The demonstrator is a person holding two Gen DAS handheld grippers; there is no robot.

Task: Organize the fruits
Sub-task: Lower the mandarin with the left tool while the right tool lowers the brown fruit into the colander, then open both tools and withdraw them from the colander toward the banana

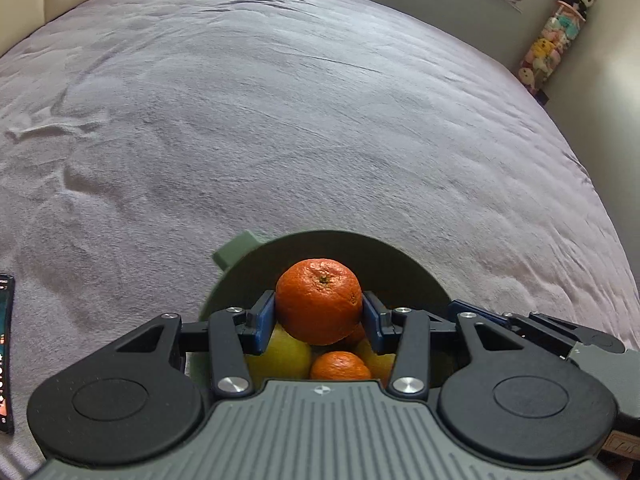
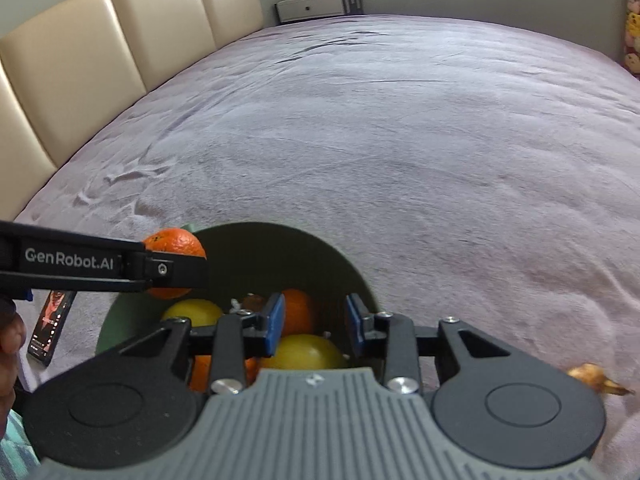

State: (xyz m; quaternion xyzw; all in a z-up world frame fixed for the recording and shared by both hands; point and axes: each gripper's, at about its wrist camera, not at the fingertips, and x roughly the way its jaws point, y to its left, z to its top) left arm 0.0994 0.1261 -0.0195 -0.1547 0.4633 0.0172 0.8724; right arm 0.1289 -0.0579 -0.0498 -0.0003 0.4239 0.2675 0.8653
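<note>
My left gripper point(image 1: 319, 316) is shut on an orange mandarin point(image 1: 319, 306) and holds it over the green bowl point(image 1: 332, 248). The bowl holds yellow lemons point(image 1: 286, 350) and another mandarin point(image 1: 340, 366). In the right wrist view the left gripper point(image 2: 176, 268) comes in from the left with the same mandarin point(image 2: 175, 242) over the bowl's left rim. My right gripper point(image 2: 316, 326) is open and empty above the bowl point(image 2: 256, 256), over a lemon point(image 2: 304, 354) and a mandarin point(image 2: 298, 312). Another lemon point(image 2: 192, 312) lies at the bowl's left.
The bowl sits on a wide bed with a grey-pink blanket point(image 2: 380, 140). A phone point(image 2: 50, 328) lies left of the bowl. A banana end point(image 2: 600, 380) shows at the right. A padded headboard point(image 2: 100, 48) runs along the left.
</note>
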